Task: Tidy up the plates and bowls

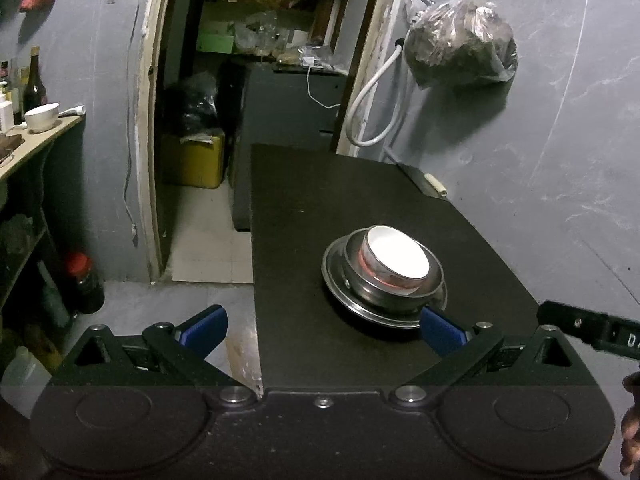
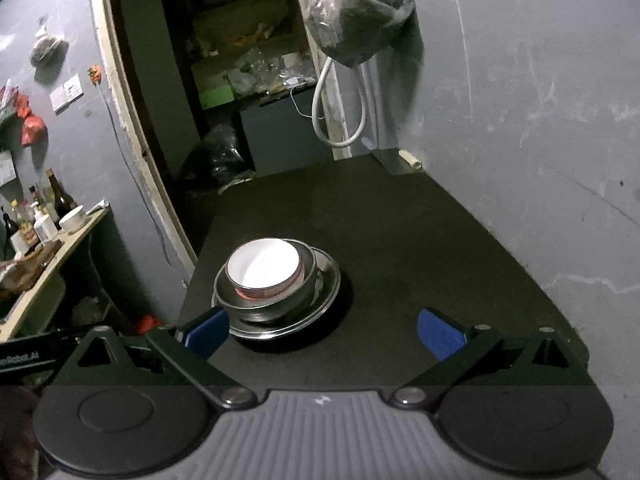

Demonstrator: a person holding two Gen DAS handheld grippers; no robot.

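Step in hand: you look to be at the end of the stacking; the white bowl (image 1: pixel 398 257) sits inside the steel bowl (image 1: pixel 394 286), which sits on the steel plate (image 1: pixel 340 280), all in one nest.
Where the stack is: on the black bench (image 1: pixel 320 200), toward its near half, well apart from the wall side.
Left tongs (image 1: pixel 322 330): spread wide and holding nothing; the right blue pad overlaps the plate's near rim in the left wrist view (whether it touches, you cannot tell from here).
Right tongs (image 2: pixel 324 334): also spread wide and empty, held back from the stack, with the plate just beyond the left blue pad.
Next move: judging by the tidy nest, little is left on this bench; if you mean to shift the stack, you need to grip the plate's rim and keep it level, since the bowls only rest loose inside one another.
Risk: steel on steel may slide, so a tilt could tip the white bowl out.
Surface: the bench is dark, matte and bare apart from the stack.
Room: grey walls, a filled plastic bag (image 1: pixel 460 40) hanging above the far corner, a white hose (image 1: pixel 372 100) beside an open doorway, and a side shelf (image 1: pixel 36 140) with another bowl (image 1: pixel 42 117) and bottles.
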